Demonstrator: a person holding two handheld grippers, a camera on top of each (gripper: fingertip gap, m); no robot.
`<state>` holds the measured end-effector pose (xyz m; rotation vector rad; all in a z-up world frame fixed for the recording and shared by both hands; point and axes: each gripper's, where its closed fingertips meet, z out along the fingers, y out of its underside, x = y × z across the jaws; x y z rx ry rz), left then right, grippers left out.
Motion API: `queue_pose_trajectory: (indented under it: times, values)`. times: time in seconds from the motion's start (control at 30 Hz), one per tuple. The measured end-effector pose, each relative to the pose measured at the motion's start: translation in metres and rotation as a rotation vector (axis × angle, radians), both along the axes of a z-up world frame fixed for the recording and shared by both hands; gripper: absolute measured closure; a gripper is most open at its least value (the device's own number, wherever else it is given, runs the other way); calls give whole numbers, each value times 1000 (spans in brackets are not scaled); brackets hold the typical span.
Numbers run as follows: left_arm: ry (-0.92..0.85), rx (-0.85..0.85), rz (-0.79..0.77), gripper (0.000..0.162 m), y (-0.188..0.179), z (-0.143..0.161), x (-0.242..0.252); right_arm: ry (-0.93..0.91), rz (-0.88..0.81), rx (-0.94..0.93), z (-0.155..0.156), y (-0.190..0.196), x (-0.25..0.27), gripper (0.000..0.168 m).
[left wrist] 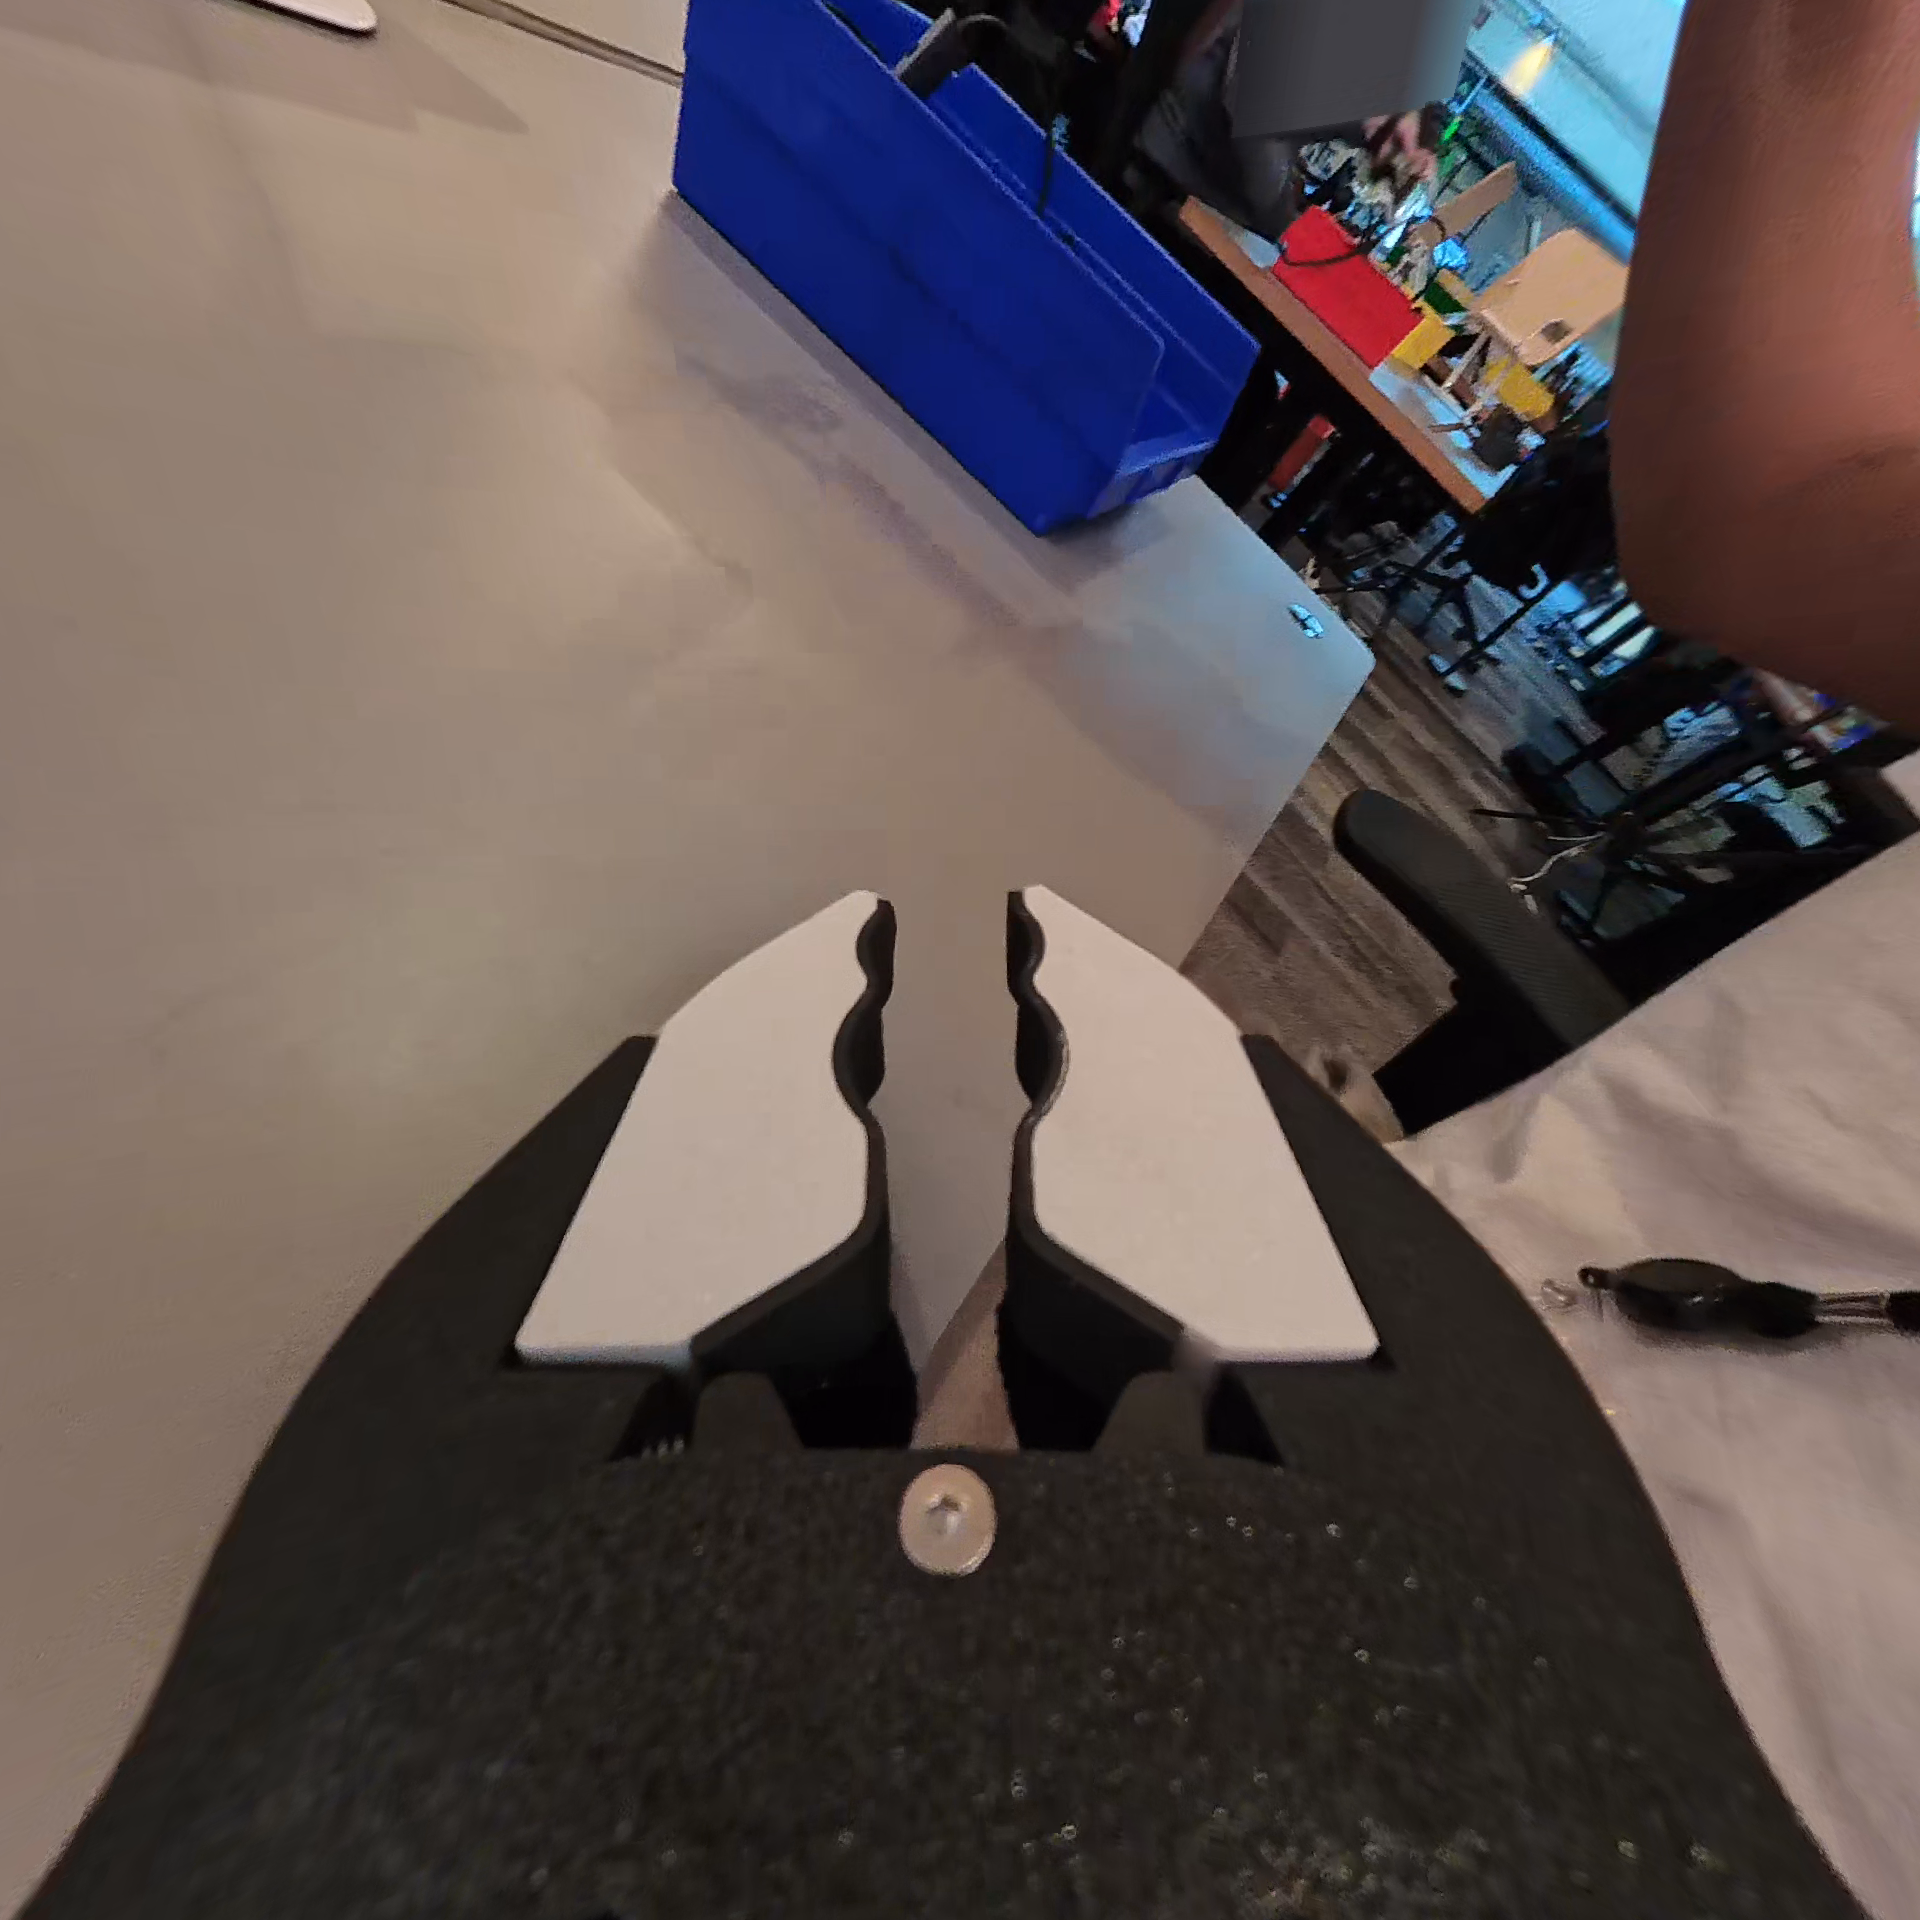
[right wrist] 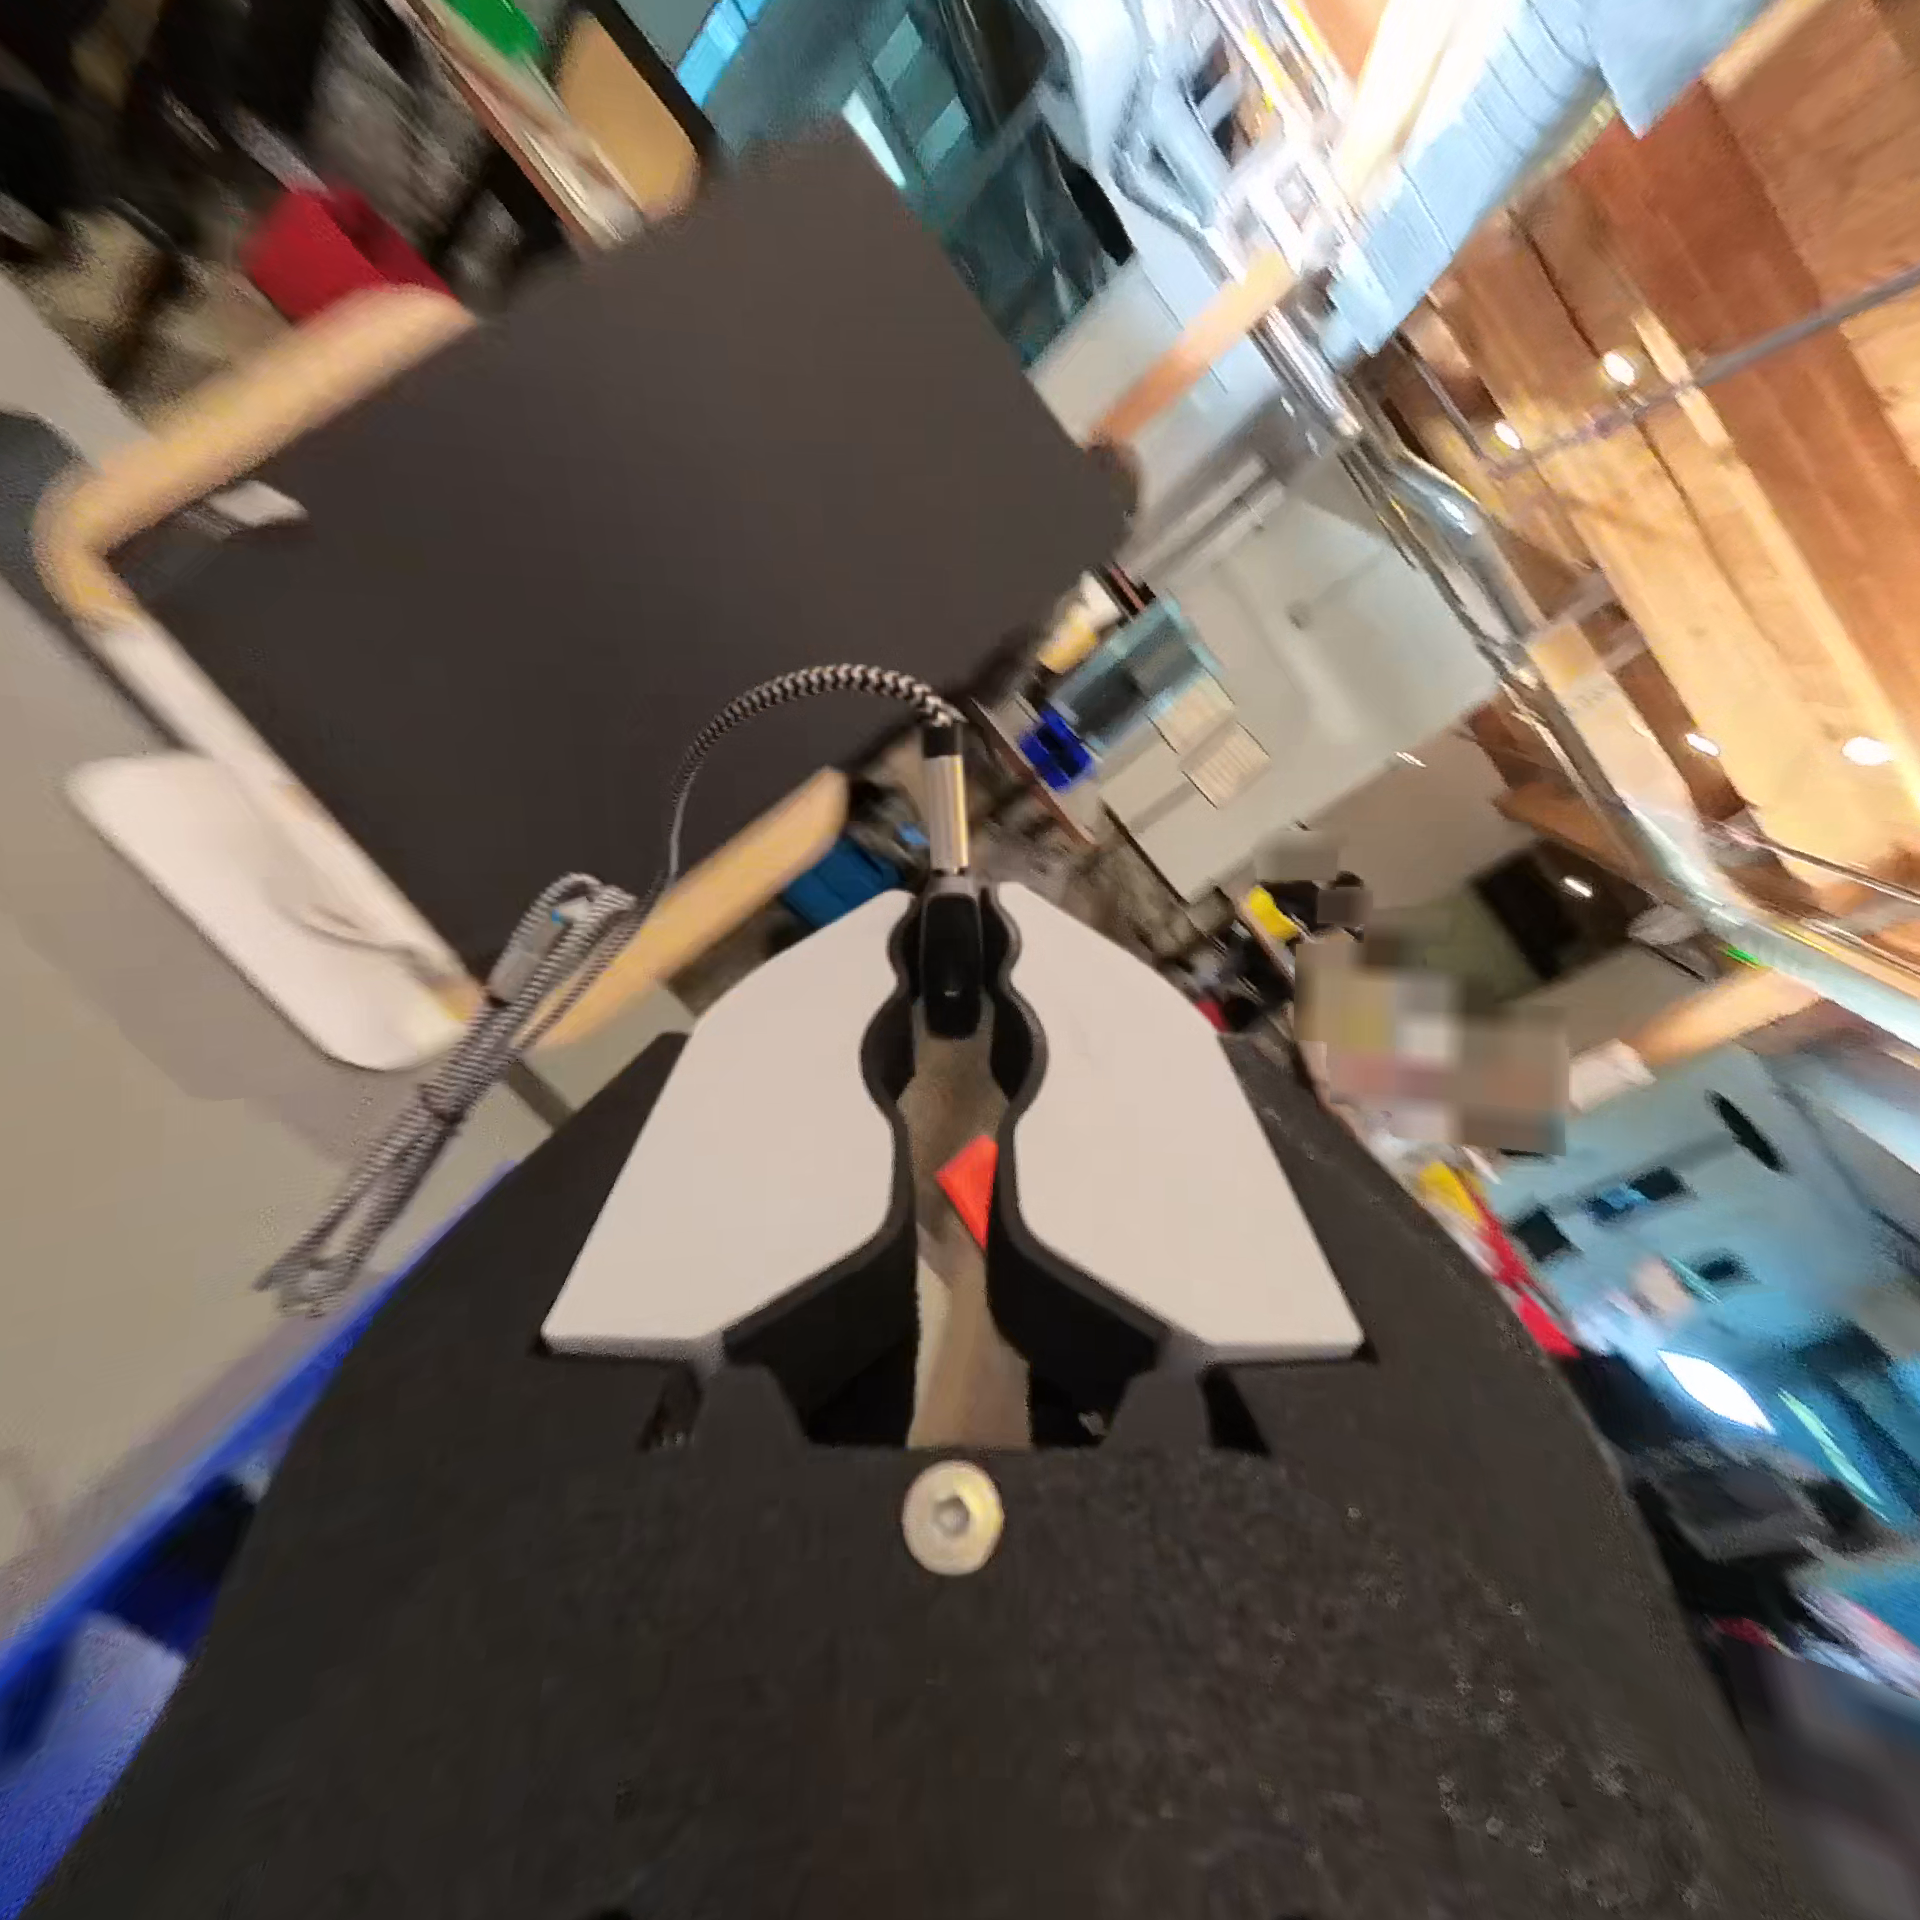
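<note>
- Between the fingertips of the right gripper sits a black connector, pinched tight, with its silver plug sleeve sticking out past the tips.
- From that sleeve a black-and-white braided cable arcs to the left and hangs down in loose loops over a blue bin.
- Behind the cable stands a dark panel; the background is blurred.
- Over the grey table hangs the left gripper, jaws slightly apart and holding nothing.
- Further along the table rests a blue bin; a person's arm shows at the right edge.
</note>
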<state>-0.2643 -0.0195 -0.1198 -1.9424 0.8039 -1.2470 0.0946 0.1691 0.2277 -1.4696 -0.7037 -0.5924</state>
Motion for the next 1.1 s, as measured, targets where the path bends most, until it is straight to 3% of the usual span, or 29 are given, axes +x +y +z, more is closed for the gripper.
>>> queue_pose_trajectory:
  times: [0.07, 0.17, 0.3, 0.4, 0.53, 0.6, 0.77, 0.9, 1.0, 1.1]
  values:
    - [-19, -8, -11, 142, 0, 3, 1, -51, -118, -20, 13, 12, 38, 159]
    - [-24, -17, -28, 143, -2, 3, 3, -47, -205, -122, -4, 33, 76, 159]
    - [-27, -32, -39, 143, -6, 4, 4, -72, -236, -312, -80, 51, 101, 159]
    - [-29, -43, -41, 144, -8, 2, 5, 32, -177, -469, -138, 56, 99, 158]
    - [-18, -63, -52, 144, -10, -2, 6, 272, -80, -719, -183, 55, 84, 158]
    - [-28, -69, -52, 144, -10, -2, 6, 333, -68, -754, -192, 57, 87, 159]
    - [-45, -88, -46, 144, -8, -1, 4, 508, -97, -955, -235, 57, 113, 159]
    - [-76, -105, -51, 144, -8, 2, 5, 584, -143, -1201, -294, 41, 129, 158]
    - [-100, -96, -54, 144, -8, 6, 6, 674, -76, -1169, -298, 45, 119, 158]
    - [-100, -86, -49, 143, -7, 7, 5, 539, -94, -1137, -301, 42, 117, 159]
